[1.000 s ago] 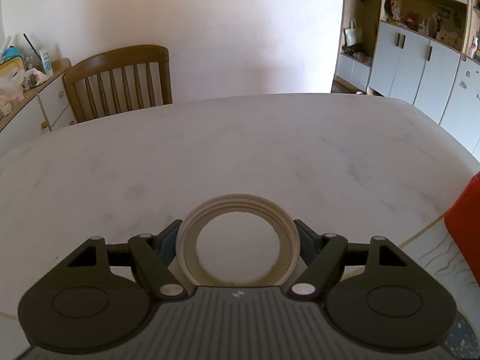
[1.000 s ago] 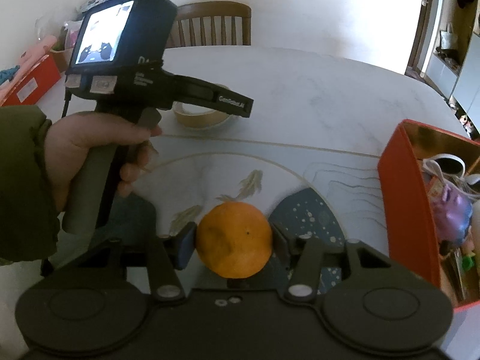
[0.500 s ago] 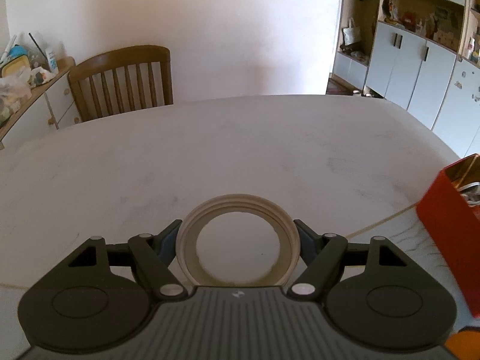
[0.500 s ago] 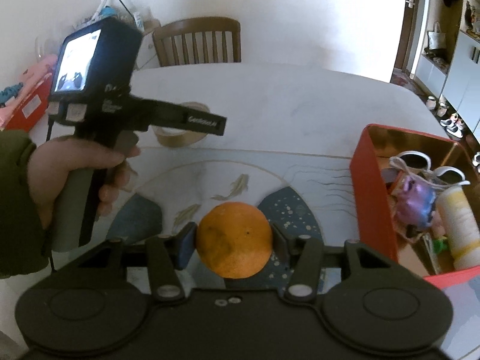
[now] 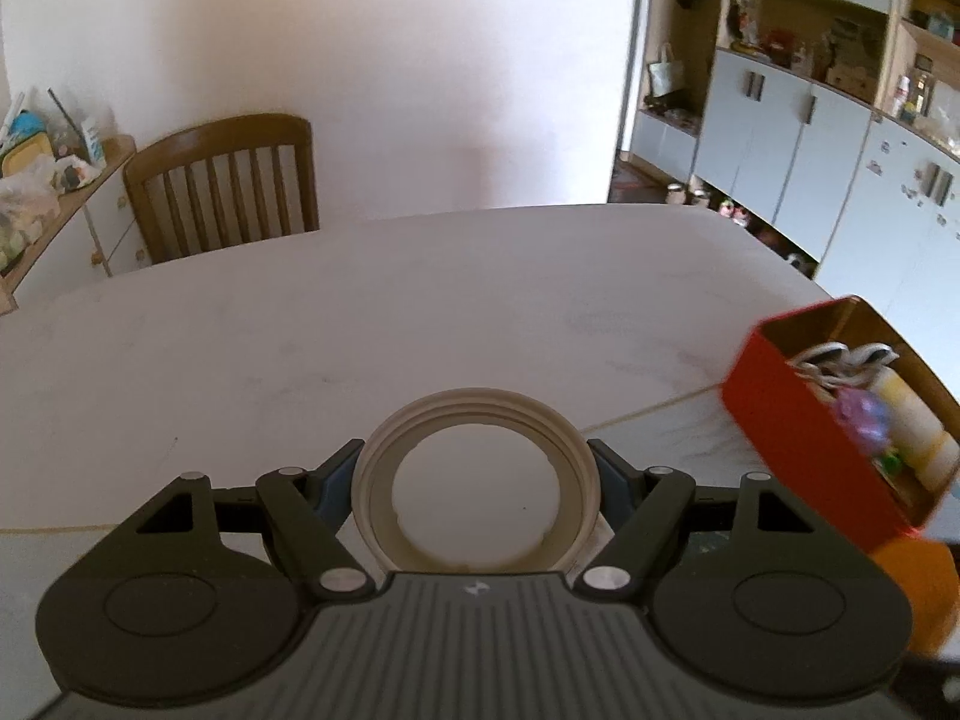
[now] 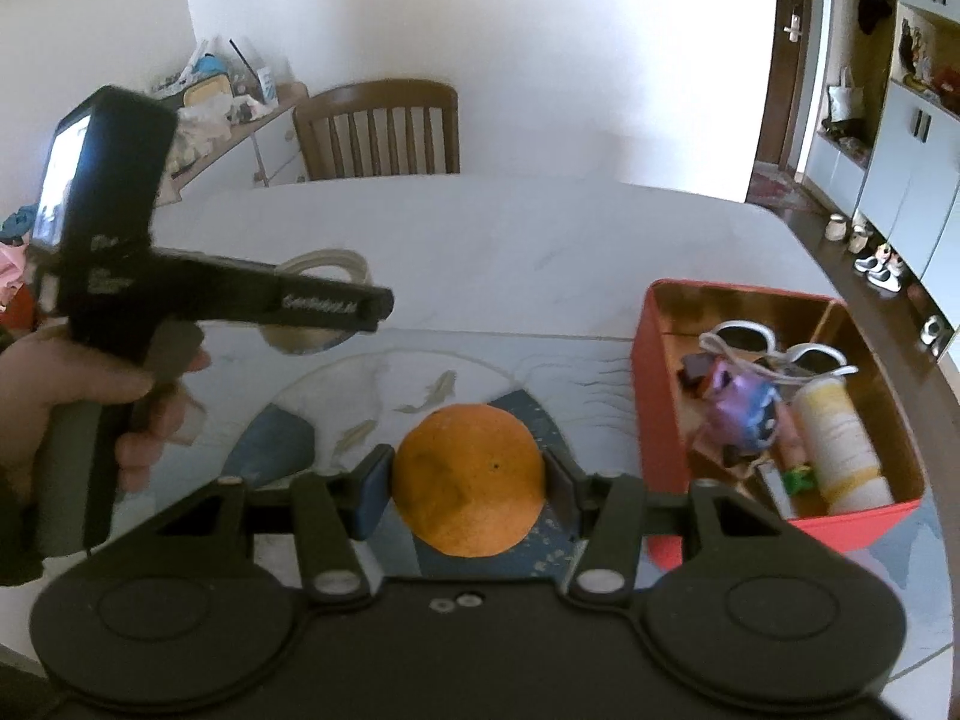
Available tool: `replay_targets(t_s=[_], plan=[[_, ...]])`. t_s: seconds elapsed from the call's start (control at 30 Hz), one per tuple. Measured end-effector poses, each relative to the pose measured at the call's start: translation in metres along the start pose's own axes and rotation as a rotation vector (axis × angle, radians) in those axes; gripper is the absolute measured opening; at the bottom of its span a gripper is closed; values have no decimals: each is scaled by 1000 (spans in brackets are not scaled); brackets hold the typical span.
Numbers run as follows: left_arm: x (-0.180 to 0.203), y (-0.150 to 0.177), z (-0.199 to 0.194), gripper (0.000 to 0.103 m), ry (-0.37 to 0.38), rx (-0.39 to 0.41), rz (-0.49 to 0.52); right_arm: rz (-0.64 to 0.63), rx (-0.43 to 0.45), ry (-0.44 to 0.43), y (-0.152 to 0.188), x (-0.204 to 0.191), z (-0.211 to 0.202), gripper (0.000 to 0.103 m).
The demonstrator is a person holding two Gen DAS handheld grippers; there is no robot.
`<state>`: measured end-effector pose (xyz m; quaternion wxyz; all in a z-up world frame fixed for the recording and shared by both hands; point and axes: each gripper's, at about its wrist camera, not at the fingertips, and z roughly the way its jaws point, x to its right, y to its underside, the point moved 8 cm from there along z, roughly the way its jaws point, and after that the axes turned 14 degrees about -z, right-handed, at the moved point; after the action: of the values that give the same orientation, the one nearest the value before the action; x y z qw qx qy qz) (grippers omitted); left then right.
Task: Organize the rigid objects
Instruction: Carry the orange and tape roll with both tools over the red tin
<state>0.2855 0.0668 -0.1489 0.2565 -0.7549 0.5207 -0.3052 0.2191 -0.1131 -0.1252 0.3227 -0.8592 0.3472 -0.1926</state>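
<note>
left gripper (image 5: pixel 477 480) clamped, right gripper (image 6: pixel 468 483) clamped

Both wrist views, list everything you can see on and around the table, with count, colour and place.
ring: 1, cream, between the left tool's fingers
orange: 1, orange, between the right tool's fingers
box: 1, red, open, table's right side
sunglasses: 1, white, in the box
bottle: 1, pale yellow, lying in the box
toy: 1, purple, in the box
table: 1, white marble
chair: 1, brown wood, far side
cabinets: grey-blue, right wall
left tool: black, shut on the ring
right tool: black, shut on the orange
hand: 1, holding the left tool
</note>
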Motion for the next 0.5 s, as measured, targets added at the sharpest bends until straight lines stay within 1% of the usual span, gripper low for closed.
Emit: replay_targets(t_s=[0.23,0.37,0.5], plan=[[32,14,-31,77,37,-11,43,-1,33,13,6,20,-22,53],[57,20,-47,77,92,-9,68,2,44,20,13,34,-34,53],[85,26,-55,77,129,-15,88,-4,44,28,21,52,-43,53]])
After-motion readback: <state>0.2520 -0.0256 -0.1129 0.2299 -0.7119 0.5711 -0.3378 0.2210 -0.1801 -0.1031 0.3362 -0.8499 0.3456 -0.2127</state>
